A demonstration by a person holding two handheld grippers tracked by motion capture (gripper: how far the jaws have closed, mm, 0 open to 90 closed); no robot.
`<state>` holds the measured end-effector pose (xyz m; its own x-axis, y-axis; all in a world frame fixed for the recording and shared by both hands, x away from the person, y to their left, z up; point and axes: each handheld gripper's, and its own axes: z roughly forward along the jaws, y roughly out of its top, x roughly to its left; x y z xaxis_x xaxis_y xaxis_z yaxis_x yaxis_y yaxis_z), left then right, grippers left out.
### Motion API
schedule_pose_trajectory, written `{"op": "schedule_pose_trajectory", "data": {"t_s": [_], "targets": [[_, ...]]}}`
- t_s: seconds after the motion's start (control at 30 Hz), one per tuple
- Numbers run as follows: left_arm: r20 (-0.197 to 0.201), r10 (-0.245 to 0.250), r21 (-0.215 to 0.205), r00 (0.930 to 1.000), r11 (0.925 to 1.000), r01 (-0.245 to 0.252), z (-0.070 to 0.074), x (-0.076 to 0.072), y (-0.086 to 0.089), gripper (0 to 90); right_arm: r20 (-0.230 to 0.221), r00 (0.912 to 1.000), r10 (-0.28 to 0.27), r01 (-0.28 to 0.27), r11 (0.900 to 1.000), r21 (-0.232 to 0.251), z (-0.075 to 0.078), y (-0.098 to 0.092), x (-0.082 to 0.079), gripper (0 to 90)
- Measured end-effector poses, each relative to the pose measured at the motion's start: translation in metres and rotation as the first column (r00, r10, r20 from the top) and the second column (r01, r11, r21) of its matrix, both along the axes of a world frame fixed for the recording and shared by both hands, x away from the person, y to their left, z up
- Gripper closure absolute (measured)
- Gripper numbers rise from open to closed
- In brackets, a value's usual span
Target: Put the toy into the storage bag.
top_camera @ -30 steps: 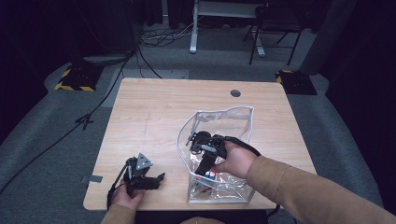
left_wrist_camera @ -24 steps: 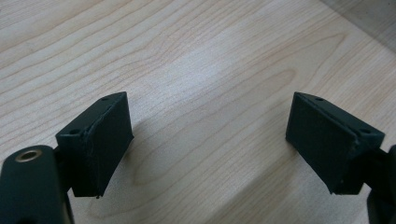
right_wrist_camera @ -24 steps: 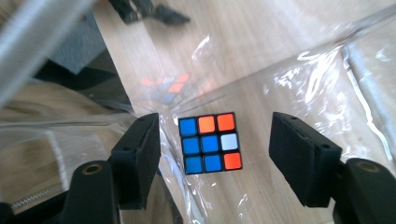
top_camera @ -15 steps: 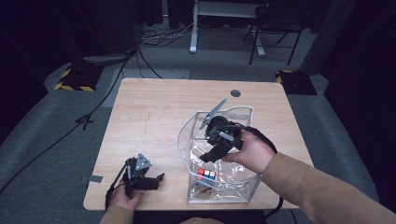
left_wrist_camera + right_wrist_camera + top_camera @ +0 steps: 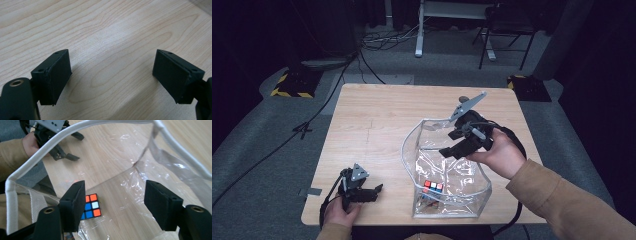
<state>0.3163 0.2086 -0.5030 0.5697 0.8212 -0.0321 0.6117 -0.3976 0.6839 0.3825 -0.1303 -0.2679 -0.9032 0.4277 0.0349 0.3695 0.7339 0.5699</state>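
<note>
so nearest the person, the left gripper (image 5: pixel 371 191) is just resting low at the near left edge of the table (image 5: pixel 377 115), jaws spread wide with nothing but bare wood between them in the left gripper view, hand wrapped around it from below and the jaws pointing off to the right. next in, the puzzle cube (image 5: pixel 432 187) sits on the floor of the clear plastic bag (image 5: pixel 412 150), down at the near end, looks like it's lying flat with coloured stickers up. in the right gripper view the cube (image 5: pixel 90 206) is just past the left jaw, not between the jaws and not touched. my guess is the cube's light, rigid and a bit slick on its faces, so squeezing two opposite flat sides square-on is the way, not the corners. the bag is the tricky bit: thin, floppy, crinkly film with a white fabric rim (image 5: pixel 37 155), so it'll fold or slide if nudged; the rim or strap looks like the firmest place to pinch. farther back, the right gripper (image 5: pixel 459 142) hangs above the bag's far side, tilted down and toward the person, jaws wide and empty, wrist bent with the sleeve coming in from the lower right.
</note>
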Motion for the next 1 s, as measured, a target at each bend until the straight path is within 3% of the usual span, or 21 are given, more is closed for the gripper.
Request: {"op": "schedule_pose_trajectory", "data": {"t_s": [0.23,0.5,0.67,0.7,0.8,0.93,1.0], "targets": [[-0.006,-0.005,0.003,1.0,1.0,0.005,0.0,0.001,0.001,15.6,0.025,0.9963,-0.083,0.082,0.996,0.035,0.007,-0.03,0.008,34.3],[0.004,-0.014,0.01,0.9999,0.9998,0.014,0.001,0.007,0.008,15.9,0.041,0.9836,-0.176,0.174,0.983,0.053,0.011,-0.065,0.014,33.8],[0.0,-0.018,0.003,0.9998,0.9998,0.018,0.0,0.009,0.011,15.8,0.057,0.9709,-0.232,0.228,0.971,0.077,0.012,-0.086,0.015,33.7],[0.0,-0.018,0.003,0.9998,0.9998,0.018,0.0,0.009,0.011,15.8,0.044,0.9668,-0.252,0.247,0.965,0.087,0.013,-0.089,0.013,33.7],[0.001,-0.018,0.003,0.9998,0.9998,0.018,0.0,0.01,0.011,15.7,0.064,0.9649,-0.254,0.247,0.963,0.108,0.013,-0.101,0.011,33.7],[0.002,-0.018,0.006,0.9998,0.9998,0.018,0.001,0.009,0.011,15.7,0.081,0.9552,-0.285,0.269,0.95,0.161,0.013,-0.121,0.008,33.7],[0.005,-0.016,0.008,0.9999,0.9998,0.015,0.001,0.009,0.011,15.7,0.067,0.9523,-0.298,0.28,0.939,0.199,0.012,-0.133,0.008,33.6]]}}
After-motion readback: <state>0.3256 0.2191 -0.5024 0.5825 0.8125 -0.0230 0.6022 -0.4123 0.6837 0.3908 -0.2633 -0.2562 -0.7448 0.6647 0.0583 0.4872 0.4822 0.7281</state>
